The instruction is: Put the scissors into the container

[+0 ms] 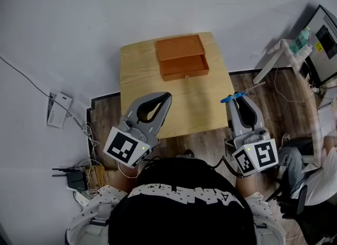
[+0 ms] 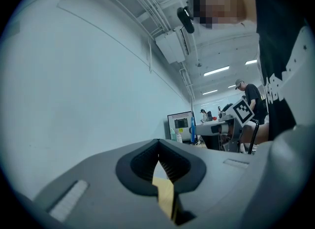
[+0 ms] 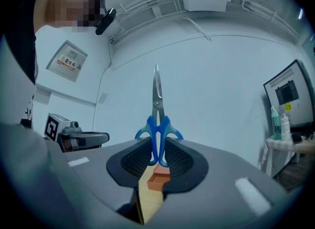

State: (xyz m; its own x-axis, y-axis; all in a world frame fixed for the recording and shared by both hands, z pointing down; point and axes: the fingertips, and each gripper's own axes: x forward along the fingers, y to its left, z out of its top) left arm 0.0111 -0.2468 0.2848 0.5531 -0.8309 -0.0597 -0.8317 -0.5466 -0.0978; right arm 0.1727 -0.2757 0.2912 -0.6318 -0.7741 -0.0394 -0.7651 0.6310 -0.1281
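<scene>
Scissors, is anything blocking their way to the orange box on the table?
Nothing I can see. The right hand-held gripper holds the scissors by their blue handles, beside the table edge. Only bare tabletop lies between them and the orange box.

Scissors (image 3: pixel 157 106): lower handle loops hidden inside the right gripper (image 3: pixel 157 147). Container (image 3: pixel 158 177): only one corner shows through that gripper's jaw gap. Monitor (image 1: pixel 325 42): cut off by the head view's right edge. Wall notice (image 3: pixel 67 61): print too small to read. Table (image 2: pixel 165 193): sliver only, left gripper view.
</scene>
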